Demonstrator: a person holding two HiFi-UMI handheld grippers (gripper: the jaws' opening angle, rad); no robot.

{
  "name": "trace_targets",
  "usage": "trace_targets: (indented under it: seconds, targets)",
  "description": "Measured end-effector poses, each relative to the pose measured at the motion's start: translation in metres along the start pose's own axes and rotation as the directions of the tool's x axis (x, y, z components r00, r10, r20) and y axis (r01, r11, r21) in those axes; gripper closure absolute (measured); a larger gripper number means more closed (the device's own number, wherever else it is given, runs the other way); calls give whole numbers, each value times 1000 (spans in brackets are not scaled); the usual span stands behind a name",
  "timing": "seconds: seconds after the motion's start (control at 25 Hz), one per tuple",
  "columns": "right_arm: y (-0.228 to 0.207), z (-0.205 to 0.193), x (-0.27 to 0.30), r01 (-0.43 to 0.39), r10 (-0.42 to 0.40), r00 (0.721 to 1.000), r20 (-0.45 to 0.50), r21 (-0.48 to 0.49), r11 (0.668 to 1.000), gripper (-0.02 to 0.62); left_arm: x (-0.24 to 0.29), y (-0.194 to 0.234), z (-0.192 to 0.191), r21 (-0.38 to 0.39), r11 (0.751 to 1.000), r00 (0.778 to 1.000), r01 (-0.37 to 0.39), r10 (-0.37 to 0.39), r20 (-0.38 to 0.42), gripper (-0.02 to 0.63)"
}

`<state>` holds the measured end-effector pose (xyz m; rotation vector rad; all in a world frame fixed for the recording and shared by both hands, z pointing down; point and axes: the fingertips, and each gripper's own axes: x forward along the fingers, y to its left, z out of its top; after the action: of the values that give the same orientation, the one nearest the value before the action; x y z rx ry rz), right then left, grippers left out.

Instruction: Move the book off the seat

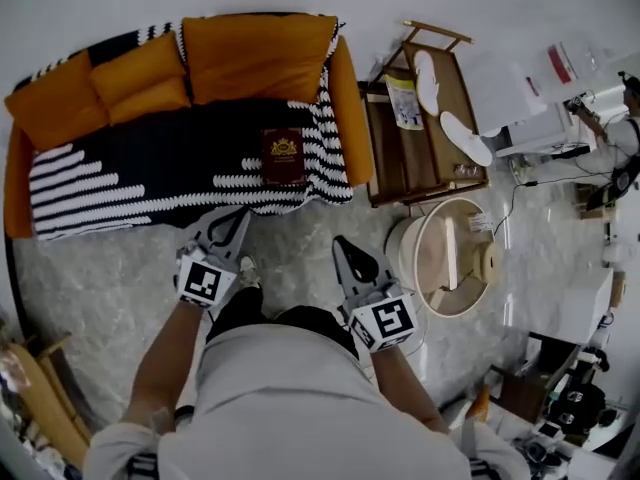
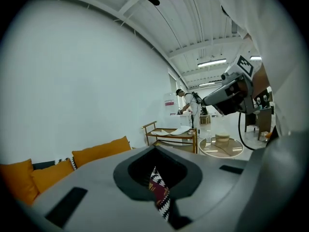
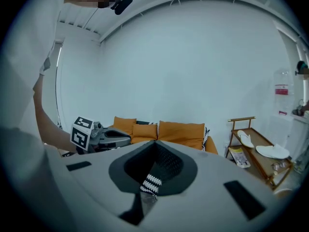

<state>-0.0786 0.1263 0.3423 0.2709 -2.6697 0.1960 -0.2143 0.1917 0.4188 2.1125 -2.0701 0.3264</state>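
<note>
A dark red book (image 1: 283,156) with a gold emblem lies flat on the sofa seat (image 1: 150,173), on the black-and-white striped blanket near the right end. My left gripper (image 1: 236,220) hovers over the floor just in front of the seat edge, a little left of the book, jaws shut and empty. The right gripper (image 1: 345,246) is held lower and to the right, further from the sofa, also shut and empty. In the left gripper view the book (image 2: 158,191) shows through the gap below the closed jaws. The right gripper view shows striped blanket (image 3: 150,182) there.
Orange cushions (image 1: 255,56) line the sofa back. A wooden rack (image 1: 425,118) with white slippers and a magazine stands right of the sofa. A round glass-topped table (image 1: 450,258) is beside my right gripper. Cables and white equipment (image 1: 545,118) fill the right side. A person (image 2: 190,105) stands far off.
</note>
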Motion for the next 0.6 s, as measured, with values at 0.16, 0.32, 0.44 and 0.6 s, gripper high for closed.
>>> trace_targets:
  seconds: [0.16,0.32,0.44,0.6]
  targets:
    - [-16,11,22,31,-31,999,-10,10,999,573,31,20,-5,-49,998,999,32,-32,-2,591]
    - [-44,14,30,53,-53,998,-15,44,998,574,57,25,-13,-85,995,998,57,-60,-34,591]
    - [-62,7,37,42,-41,999,-13,69,997,573,75,27,-18,-75,995,996,59,-64,-56,591]
    - [-82,-3,53,-26,27,999,-26,61,998,574,94,31,-20,-91,996,996,10,-18,-88,591]
